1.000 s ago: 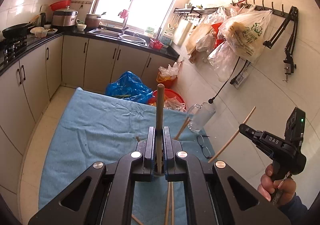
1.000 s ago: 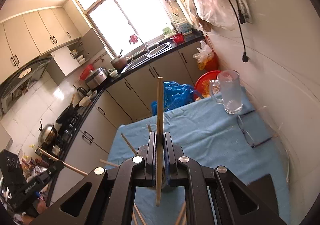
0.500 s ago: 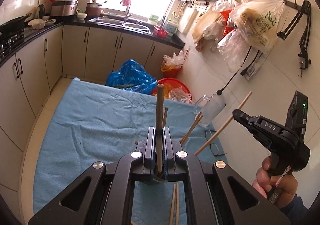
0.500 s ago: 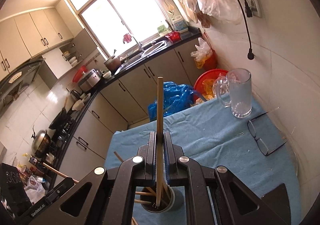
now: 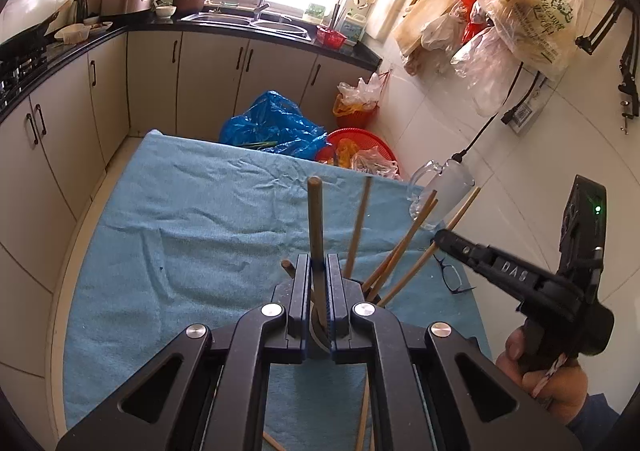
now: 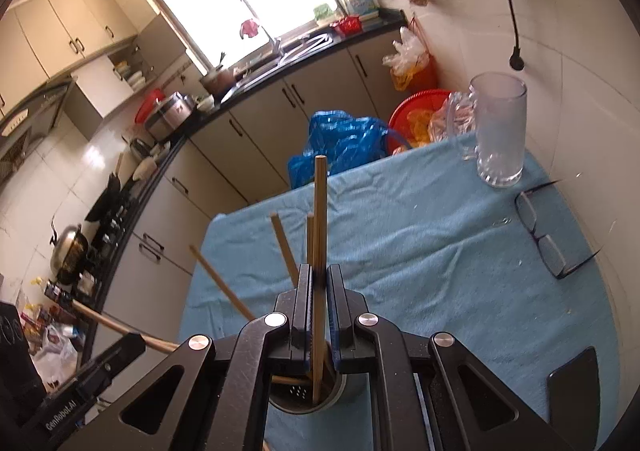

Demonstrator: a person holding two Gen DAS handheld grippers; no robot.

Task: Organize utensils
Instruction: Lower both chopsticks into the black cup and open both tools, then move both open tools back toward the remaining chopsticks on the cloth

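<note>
My left gripper [image 5: 318, 275] is shut on a dark wooden chopstick [image 5: 315, 235] that stands upright between its jaws. Just under them sits a round metal holder [image 5: 320, 335], mostly hidden, with several chopsticks [image 5: 400, 251] leaning out to the right. My right gripper [image 6: 319, 283] is shut on a pale chopstick [image 6: 319, 211]. The lower end of that chopstick reaches down inside the holder [image 6: 304, 403], among other chopsticks [image 6: 284, 243]. In the left wrist view the right gripper [image 5: 444, 237] comes in from the right, held by a hand [image 5: 552, 375].
A blue cloth [image 6: 400, 231] covers the table. A glass mug [image 6: 498, 131] stands at its far right, with eyeglasses [image 6: 548, 235] and a black phone [image 6: 572, 383] nearer. Loose chopsticks [image 5: 364, 411] lie on the cloth near the front. The tiled wall runs close along the right.
Both grippers have come down and closer to the holder with their chopsticks. The holder and its standing chopsticks have come into view, and the pale chopstick's tip now sits inside it.
</note>
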